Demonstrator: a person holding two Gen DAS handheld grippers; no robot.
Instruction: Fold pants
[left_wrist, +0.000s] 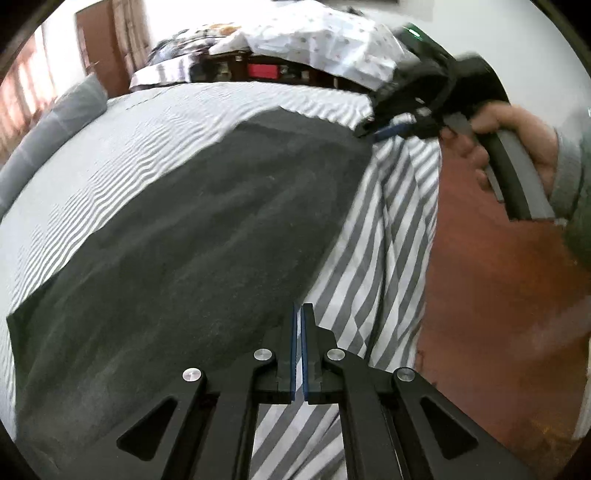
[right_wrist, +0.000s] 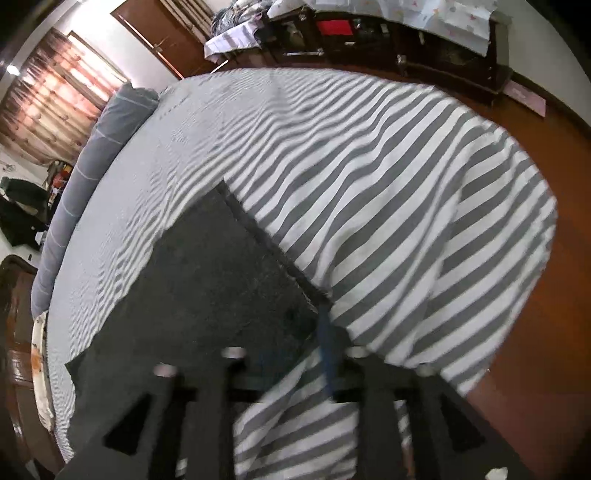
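Observation:
Dark grey pants (left_wrist: 177, 240) lie flat along the near edge of a bed with a grey-and-white striped sheet (left_wrist: 166, 122). My left gripper (left_wrist: 299, 317) is shut at the pants' edge near one end; its blue pads (left_wrist: 294, 350) are pressed together, and whether cloth is between them is hidden. My right gripper (left_wrist: 373, 131) shows in the left wrist view at the far corner of the pants, held by a hand (left_wrist: 513, 147). In the right wrist view the pants (right_wrist: 207, 295) fill the lower left and the right gripper (right_wrist: 327, 350) is blurred, fingers close together at the pants' corner.
The striped sheet (right_wrist: 406, 221) hangs over the bed edge above a red-brown floor (left_wrist: 498, 295). A grey pillow (right_wrist: 103, 147) lies at the head of the bed. A dark wooden cabinet (right_wrist: 406, 48) with cloth on top stands behind the bed. Curtains (right_wrist: 48, 107) hang at the left.

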